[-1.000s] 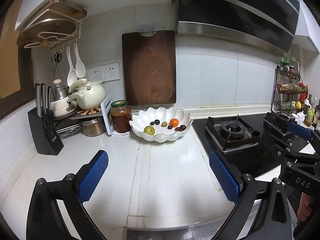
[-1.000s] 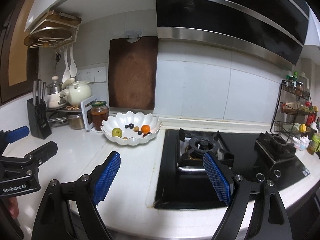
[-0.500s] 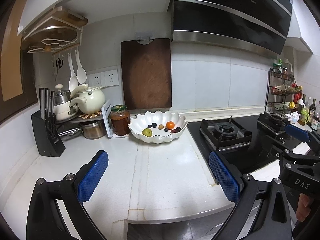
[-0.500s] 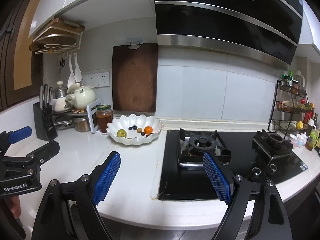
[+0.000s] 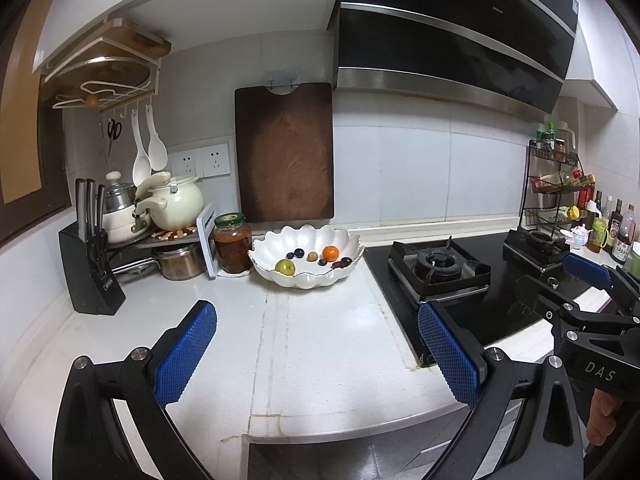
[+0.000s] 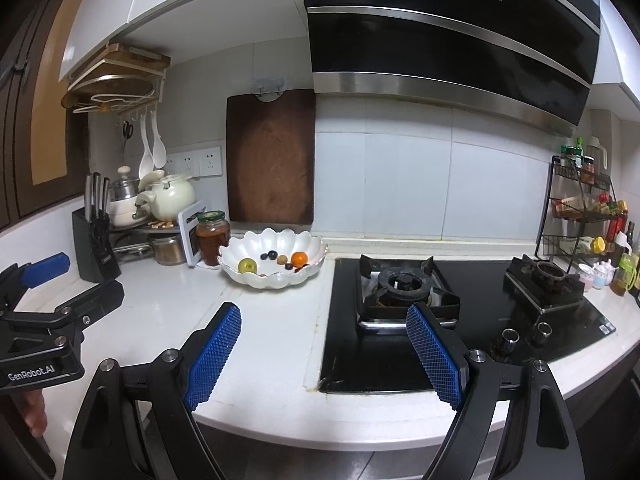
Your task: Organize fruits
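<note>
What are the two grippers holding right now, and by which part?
Nothing. Both the left gripper and right gripper have open, empty jaws.

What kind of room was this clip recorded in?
A home kitchen, almost certainly: a gas hob under a range hood, a knife block on the white counter, and a cutting board against the tiled wall.

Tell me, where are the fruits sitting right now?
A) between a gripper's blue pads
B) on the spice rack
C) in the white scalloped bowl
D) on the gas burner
C: the green fruit and the orange one lie in the white scalloped bowl on the counter.
</note>
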`<state>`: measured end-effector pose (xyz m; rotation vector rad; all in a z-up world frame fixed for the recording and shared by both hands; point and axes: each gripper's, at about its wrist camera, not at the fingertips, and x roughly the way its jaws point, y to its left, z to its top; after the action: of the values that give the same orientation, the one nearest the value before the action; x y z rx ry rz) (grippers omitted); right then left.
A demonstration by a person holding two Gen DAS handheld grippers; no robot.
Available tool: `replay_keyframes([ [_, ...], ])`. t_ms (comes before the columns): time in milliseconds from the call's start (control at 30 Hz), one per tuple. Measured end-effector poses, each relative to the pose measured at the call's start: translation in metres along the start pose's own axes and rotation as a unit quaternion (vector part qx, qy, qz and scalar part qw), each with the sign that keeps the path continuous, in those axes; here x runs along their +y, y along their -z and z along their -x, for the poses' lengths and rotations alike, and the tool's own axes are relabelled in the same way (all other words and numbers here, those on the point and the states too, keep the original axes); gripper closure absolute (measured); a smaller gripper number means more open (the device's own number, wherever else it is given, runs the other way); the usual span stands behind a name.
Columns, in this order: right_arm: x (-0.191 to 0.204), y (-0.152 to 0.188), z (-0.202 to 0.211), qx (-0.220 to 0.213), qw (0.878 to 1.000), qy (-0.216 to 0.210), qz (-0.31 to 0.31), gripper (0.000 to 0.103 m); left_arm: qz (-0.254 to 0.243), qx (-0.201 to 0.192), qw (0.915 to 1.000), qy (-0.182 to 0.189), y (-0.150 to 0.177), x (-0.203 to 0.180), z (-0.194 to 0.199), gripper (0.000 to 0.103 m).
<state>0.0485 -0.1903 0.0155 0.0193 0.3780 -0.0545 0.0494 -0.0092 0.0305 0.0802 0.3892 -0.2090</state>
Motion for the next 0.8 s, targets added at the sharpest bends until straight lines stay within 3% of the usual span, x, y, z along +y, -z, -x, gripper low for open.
replay_keyframes([
  [800,-0.0039,-0.0005,0.0096,-0.006,1.000,0.006,0.002,0.017,-0.002,-0.006,1.0000,0.004,-0.0007,-0.0023,0.0078,0.000],
])
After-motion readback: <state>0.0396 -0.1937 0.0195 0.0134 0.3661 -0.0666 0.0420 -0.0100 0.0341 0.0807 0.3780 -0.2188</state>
